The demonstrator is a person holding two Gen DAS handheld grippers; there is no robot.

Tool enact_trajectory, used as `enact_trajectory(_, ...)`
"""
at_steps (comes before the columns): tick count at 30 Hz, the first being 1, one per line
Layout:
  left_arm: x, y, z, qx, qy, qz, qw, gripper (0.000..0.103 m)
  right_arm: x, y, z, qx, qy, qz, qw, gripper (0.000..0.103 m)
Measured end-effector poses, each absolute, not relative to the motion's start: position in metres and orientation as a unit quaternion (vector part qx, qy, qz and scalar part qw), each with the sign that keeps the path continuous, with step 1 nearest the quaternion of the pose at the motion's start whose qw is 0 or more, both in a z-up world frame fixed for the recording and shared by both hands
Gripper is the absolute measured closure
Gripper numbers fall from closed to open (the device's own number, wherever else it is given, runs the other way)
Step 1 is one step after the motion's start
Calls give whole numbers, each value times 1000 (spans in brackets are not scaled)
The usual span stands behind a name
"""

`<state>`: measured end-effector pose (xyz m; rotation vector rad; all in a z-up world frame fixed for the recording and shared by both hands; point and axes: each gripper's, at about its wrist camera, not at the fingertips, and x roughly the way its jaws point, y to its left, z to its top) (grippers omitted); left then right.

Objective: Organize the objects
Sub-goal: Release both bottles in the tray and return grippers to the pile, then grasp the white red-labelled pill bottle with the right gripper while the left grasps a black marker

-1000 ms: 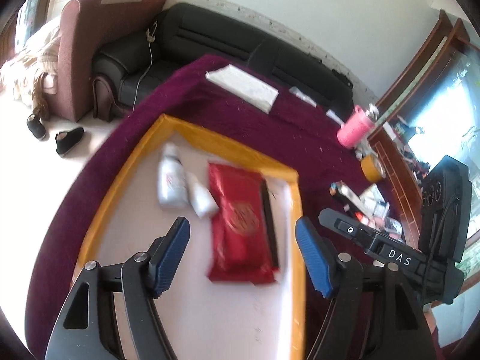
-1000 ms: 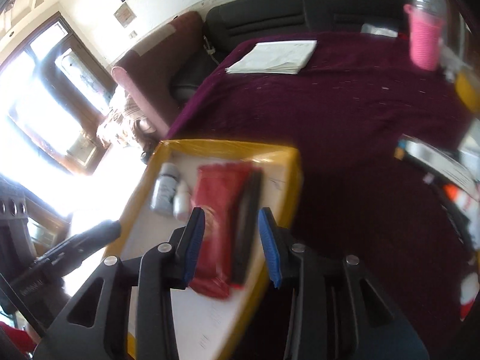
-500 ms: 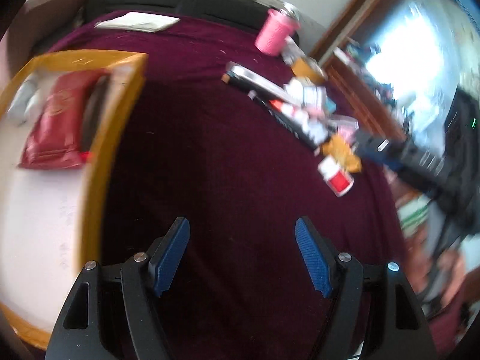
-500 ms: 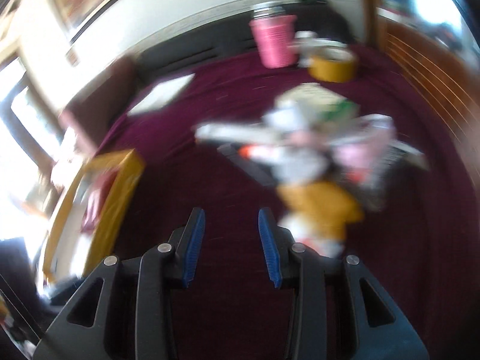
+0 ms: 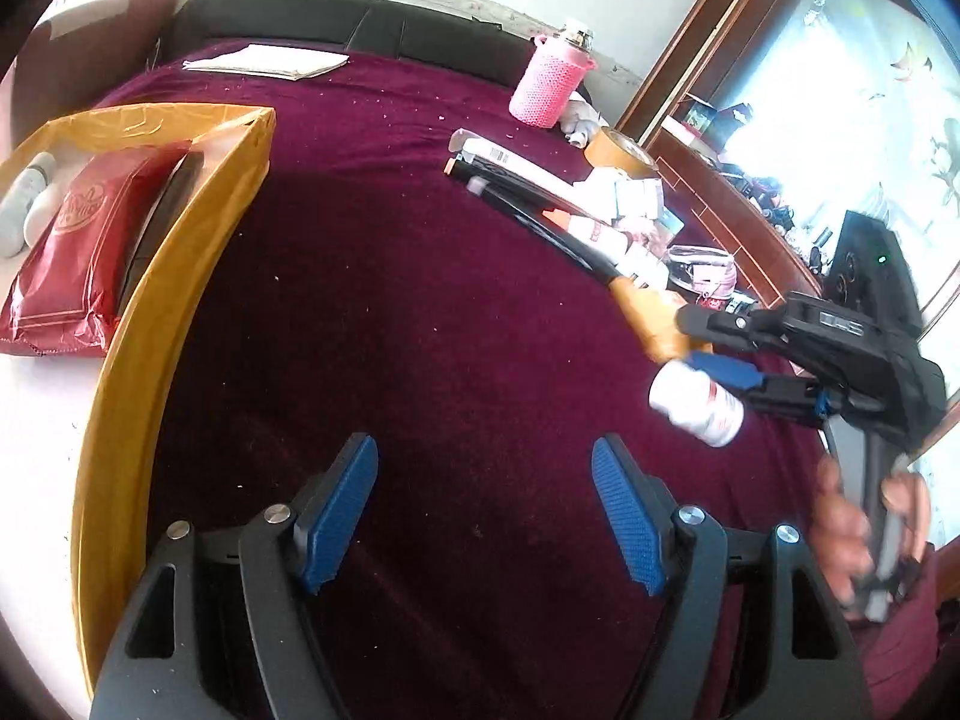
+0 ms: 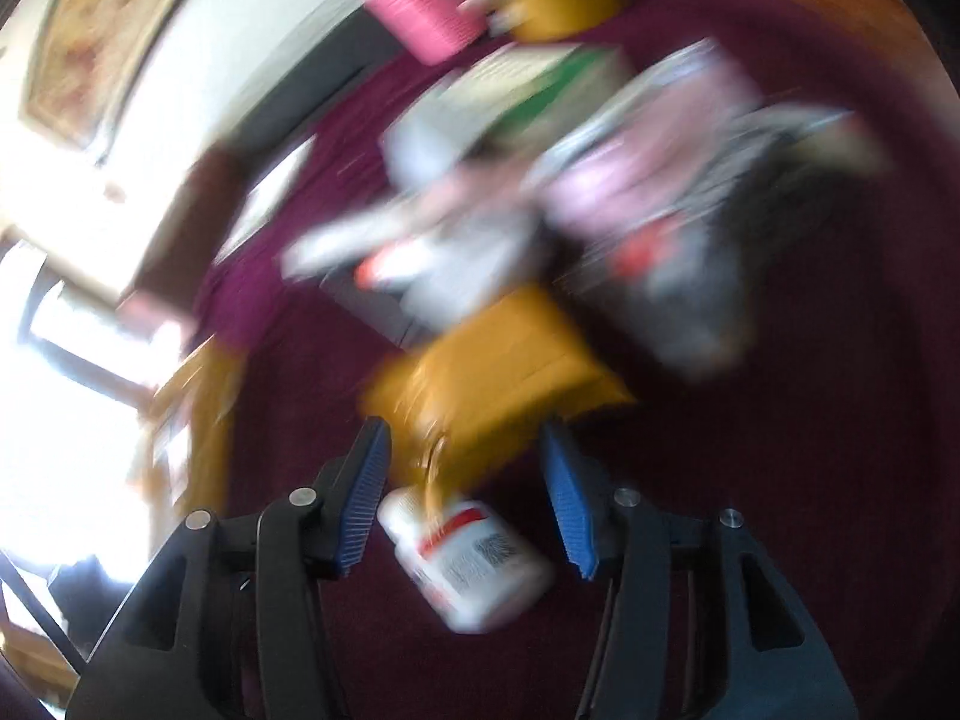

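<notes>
Clutter meant for sorting lies piled on a maroon velvet-like cloth [image 5: 420, 312] that covers the table, flecked with pale crumbs. At the cloth's left sits a shallow rectangular tray [image 5: 174, 276] with glossy mustard-yellow walls and a white floor; inside it lie a crinkled red foil pouch [image 5: 72, 246] stamped with a round emblem too small to read, a flat black slab [image 5: 162, 204] touching the pouch's right edge, and two small white bottles [image 5: 24, 204] at the far left. Well apart, at the cloth's far right, the heap [image 5: 606, 204] holds long flat boxes, small cartons and a yellow packet, with a pink knitted bottle sleeve [image 5: 549, 87] and a tan tape roll [image 5: 621, 153] behind it. A folded white paper [image 5: 264, 60] lies near the far edge. The left gripper [image 5: 483, 510] hangs over bare cloth, its ribbed blue pads spread wide and holding nothing. The right gripper [image 6: 471, 504] is likewise parted, straddling a small white cylindrical bottle [image 6: 468, 558] lying on its side with a red-banded label and barcode; the print is blurred, and the pads do not touch it.
</notes>
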<state>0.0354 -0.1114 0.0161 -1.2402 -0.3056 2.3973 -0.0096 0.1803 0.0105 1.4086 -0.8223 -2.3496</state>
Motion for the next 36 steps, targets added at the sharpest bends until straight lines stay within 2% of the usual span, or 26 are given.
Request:
enact_trajectory(3, 35, -107, 17, -447, -106, 861, 217, 28, -2, 152, 18, 489, -267, -804, 208, 53)
enact_trajectory(7, 38, -108, 18, -448, -102, 860, 222, 23, 9, 148, 40, 461, -195, -851, 160, 52)
enact_trajectory(10, 40, -110, 17, -448, -100, 860, 223, 22, 15, 150, 39, 472, -176, -853, 139, 53)
enact_trajectory(14, 38, -110, 16, -448, -102, 859, 224, 22, 25, 134, 28, 494, -143, -844, 153, 53)
enact_trajectory(18, 39, -111, 16, -448, -103, 860, 224, 22, 38, 114, 18, 504, -75, -845, 163, 53)
enact_trajectory(20, 39, -111, 16, -448, -102, 860, 224, 22, 42, 107, 12, 505, -60, -844, 171, 58)
enact_trajectory(21, 39, -110, 17, -448, -100, 860, 223, 22, 44, 102, 9, 508, -53, -842, 176, 70)
enact_trajectory(24, 42, -96, 25, -463, -46, 854, 234, 23, 50, 96, 9, 512, -13, -844, 161, 71)
enact_trajectory(27, 44, -80, 53, -433, -21, 863, 260, 22, 60, 107, 12, 505, 18, -854, 120, 71)
enact_trajectory(30, 28, -56, 69, -417, 0, 866, 276, 22, 64, 146, 15, 492, -15, -867, 77, 71)
enact_trajectory(34, -26, -26, 64, -427, 39, 870, 243, 22, 57, 207, 8, 472, -131, -870, 63, 71)
enact_trajectory(36, -64, -29, 56, -462, -7, 861, 212, 23, 56, 223, 2, 462, -174, -866, 79, 71)
